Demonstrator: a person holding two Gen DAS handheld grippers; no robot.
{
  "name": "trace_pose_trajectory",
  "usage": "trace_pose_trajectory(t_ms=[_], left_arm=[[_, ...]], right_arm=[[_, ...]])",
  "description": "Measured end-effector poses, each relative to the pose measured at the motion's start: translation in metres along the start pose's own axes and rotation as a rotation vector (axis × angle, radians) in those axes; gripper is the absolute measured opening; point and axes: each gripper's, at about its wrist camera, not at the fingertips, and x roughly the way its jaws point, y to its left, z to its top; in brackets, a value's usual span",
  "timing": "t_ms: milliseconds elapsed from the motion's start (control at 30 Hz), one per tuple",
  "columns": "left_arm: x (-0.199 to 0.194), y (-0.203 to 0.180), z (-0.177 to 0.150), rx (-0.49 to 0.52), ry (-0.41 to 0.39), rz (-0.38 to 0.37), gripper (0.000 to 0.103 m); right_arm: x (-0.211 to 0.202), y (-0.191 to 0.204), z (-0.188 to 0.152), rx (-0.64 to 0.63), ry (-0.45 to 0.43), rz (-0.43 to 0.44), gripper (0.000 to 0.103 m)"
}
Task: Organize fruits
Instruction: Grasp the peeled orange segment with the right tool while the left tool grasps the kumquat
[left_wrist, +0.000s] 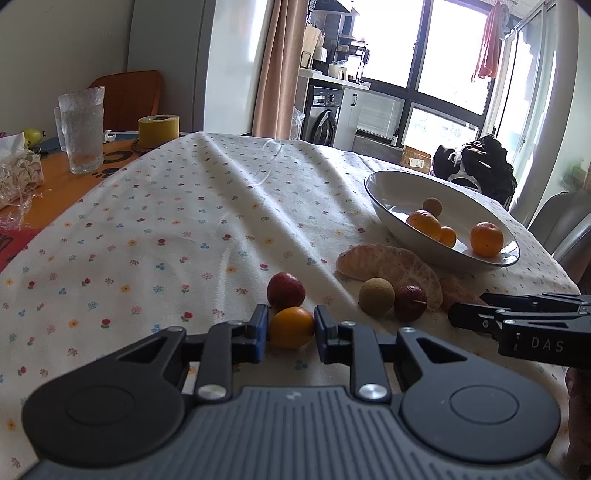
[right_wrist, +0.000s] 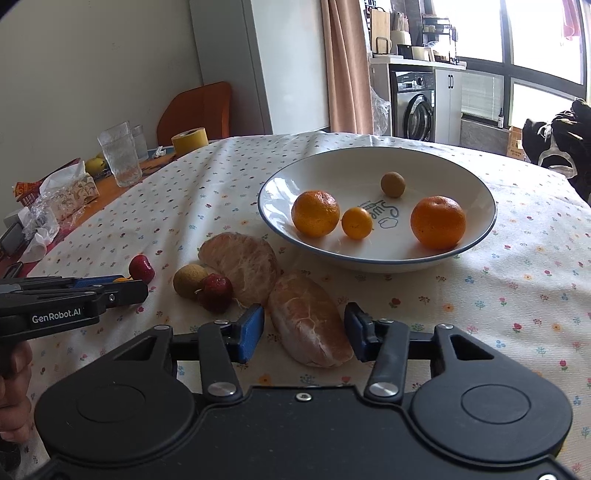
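My left gripper (left_wrist: 291, 332) is shut on a small orange fruit (left_wrist: 291, 326) that rests on the flowered tablecloth, with a red fruit (left_wrist: 285, 290) just behind it. To the right lie a brown longan (left_wrist: 376, 296), a second red fruit (left_wrist: 410, 302) and a peeled citrus segment (left_wrist: 388, 264). My right gripper (right_wrist: 304, 330) stands open around another peeled segment (right_wrist: 308, 325); a small gap shows at its left pad. Behind it, the white bowl (right_wrist: 332, 173) holds two oranges (right_wrist: 315, 213), a small orange fruit (right_wrist: 357, 222) and a longan (right_wrist: 392, 184).
At the table's far left stand a ribbed glass (left_wrist: 82, 129), a yellow tape roll (left_wrist: 159, 130) and a tissue pack (left_wrist: 18, 162). A grey chair (left_wrist: 561, 221) is beyond the right edge. The tablecloth is wrinkled in the middle.
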Motion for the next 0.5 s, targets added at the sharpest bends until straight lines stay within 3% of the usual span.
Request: trace_pose_trajectory(t_ms=[233,500], left_arm=[[-0.009,0.005,0.002,-0.035,-0.010,-0.034,0.024],[-0.016,0.000,0.003,-0.036,-0.020,-0.064,0.024]], right_arm=[[-0.005,-0.002,-0.001,0.017,0.007,0.018,0.035],[-0.012,-0.013,-0.002,0.103,0.011,0.088,0.033]])
